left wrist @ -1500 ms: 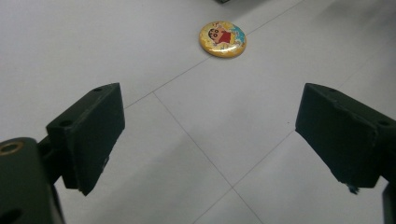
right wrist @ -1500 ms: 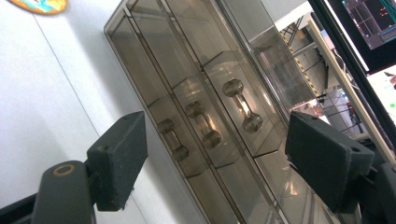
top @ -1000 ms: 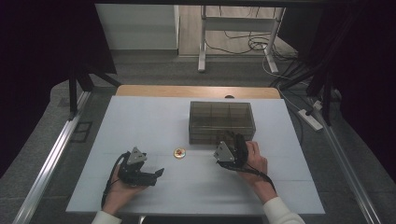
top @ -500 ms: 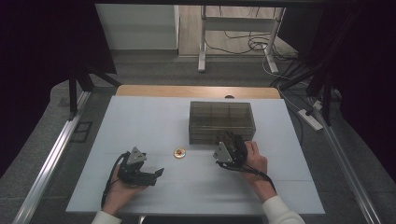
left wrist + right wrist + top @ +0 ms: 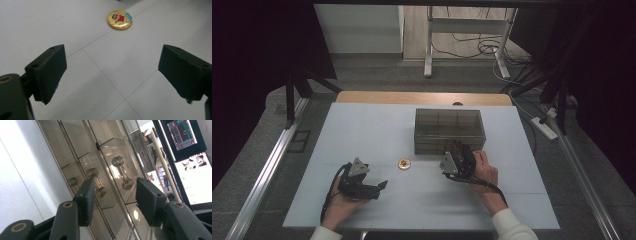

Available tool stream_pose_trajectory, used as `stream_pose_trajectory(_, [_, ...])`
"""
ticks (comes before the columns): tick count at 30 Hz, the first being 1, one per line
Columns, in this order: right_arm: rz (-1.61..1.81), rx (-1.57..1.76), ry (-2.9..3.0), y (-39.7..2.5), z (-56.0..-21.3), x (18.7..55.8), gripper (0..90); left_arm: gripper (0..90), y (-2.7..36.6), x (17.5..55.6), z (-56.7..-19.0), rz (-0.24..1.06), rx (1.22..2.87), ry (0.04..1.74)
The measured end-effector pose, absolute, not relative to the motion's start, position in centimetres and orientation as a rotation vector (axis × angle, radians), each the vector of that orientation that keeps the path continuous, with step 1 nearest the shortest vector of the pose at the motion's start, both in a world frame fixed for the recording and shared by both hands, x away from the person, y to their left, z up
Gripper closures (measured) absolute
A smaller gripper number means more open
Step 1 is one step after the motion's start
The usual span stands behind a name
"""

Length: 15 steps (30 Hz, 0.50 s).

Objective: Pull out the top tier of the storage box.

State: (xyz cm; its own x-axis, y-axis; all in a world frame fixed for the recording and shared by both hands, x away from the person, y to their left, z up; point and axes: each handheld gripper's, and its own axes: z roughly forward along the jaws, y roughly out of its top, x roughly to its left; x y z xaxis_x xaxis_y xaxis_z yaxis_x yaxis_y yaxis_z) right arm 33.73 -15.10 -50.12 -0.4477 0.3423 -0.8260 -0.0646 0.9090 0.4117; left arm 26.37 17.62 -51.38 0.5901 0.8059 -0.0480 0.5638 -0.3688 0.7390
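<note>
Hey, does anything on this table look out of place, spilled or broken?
Nothing looks spilled or broken. The one stray item is a small round badge lying loose on the white table, outside the clear drawer box. The left tool is open and aimed toward it; the right tool is open at a drawer handle.

White table top [image 5: 362, 130], faint seam lines crossing it; wooden strip [image 5: 422, 97] along far edge, beyond right gripper [image 5: 455, 161]. Grey floor [image 5: 377, 70] around table. Aluminium rail [image 5: 262, 175] on floor, outward of left gripper [image 5: 382, 185]; matching rail [image 5: 584, 185] outward of right gripper. White wall panel [image 5: 357, 27] far ahead. Metal stand legs [image 5: 428, 45] and loose black cables [image 5: 484, 47] ahead of right gripper. White power strip [image 5: 544, 127] on floor at its outer side. Dark curtains [image 5: 252, 55] both sides. Lit monitor screens [image 5: 192, 170] ahead in right gripper view.
</note>
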Motion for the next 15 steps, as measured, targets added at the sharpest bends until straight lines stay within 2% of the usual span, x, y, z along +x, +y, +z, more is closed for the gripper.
stream_pose_trajectory(15, [0.436,0.182,1.956,-14.89,-50.30,34.11,57.7,8.9,17.62,26.37,-51.38,0.418,2.080,1.083])
